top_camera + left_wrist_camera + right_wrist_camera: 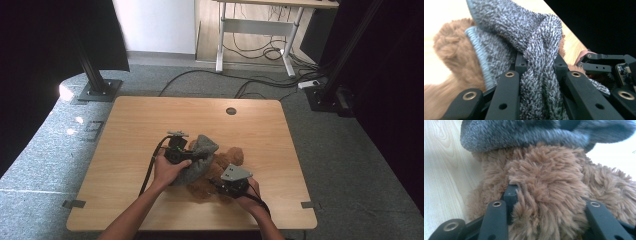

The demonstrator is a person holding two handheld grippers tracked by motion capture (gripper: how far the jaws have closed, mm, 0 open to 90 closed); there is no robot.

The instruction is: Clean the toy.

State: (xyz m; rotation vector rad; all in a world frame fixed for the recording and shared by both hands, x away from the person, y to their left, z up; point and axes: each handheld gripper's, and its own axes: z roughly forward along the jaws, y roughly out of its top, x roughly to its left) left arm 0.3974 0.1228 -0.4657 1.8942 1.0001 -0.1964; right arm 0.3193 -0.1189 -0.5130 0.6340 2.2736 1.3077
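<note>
grey sock (200,156) mid-table, edges far

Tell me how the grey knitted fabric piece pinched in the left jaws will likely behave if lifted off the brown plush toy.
The grey knitted fabric piece is bunched into folds between the left gripper jaws, so it will probably hang limp. Its fuzzy loops look grippy, so slipping seems unlikely. It may drag on the brown plush toy, which it drapes over.
</note>
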